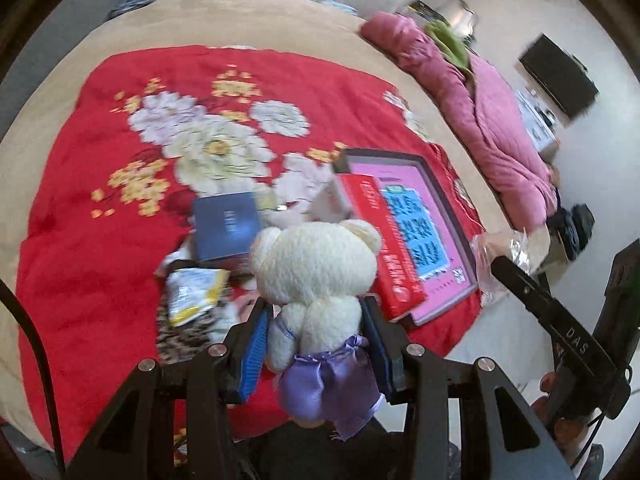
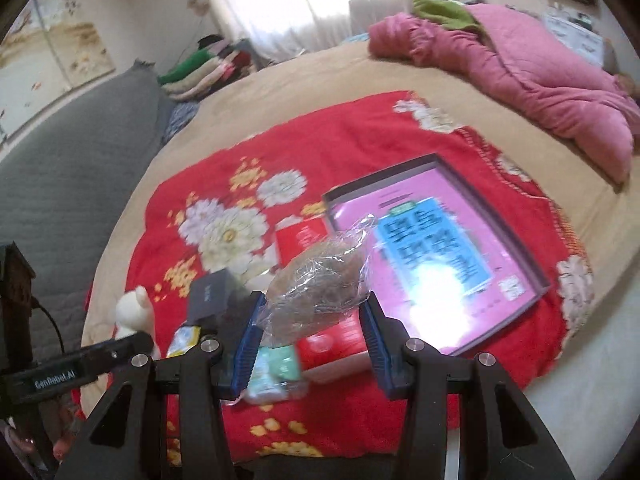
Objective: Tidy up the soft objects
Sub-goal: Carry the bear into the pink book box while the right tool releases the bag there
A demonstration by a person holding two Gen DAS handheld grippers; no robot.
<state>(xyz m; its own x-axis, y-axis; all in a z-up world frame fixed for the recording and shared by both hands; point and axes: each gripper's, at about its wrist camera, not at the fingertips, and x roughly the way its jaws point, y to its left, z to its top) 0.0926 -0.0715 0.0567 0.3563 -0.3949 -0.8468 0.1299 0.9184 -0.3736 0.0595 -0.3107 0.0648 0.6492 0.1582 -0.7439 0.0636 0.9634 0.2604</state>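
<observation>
Left gripper (image 1: 316, 320): jaws closed on the waist of a cream teddy bear (image 1: 316, 272) in a purple satin skirt, the blue pads pressing its flanks, head uppermost and clear of the bed.

Right gripper (image 2: 312, 320): jaws closed on a crinkled clear plastic bag (image 2: 320, 276) with a brownish soft mass inside; what the contents are cannot be told. The bag's twisted neck stands free above the pads.

Both soft items hang over a red floral quilt (image 1: 100, 200) spread on the tan bed (image 1: 280, 20). Beneath the bear lie a blue box (image 1: 226, 226), a yellow-and-white snack packet (image 1: 192, 292) and a red box (image 1: 384, 248), the last leaning on the rim of an open shallow box (image 2: 440, 232) with a pink printed sheet inside. A pink duvet (image 2: 520, 72) is heaped at the bed's far edge.

Step in hand, as judged: carrying the two soft things away from the hard clutter, toward a place not identifiable here.

To do it well: keep the squeeze even, since plush and film both yield and can creep out of the pads; hold the bear upright so its skirt does not snag the red box; keep the two grippers apart; lower each item until it rests before releasing.
</observation>
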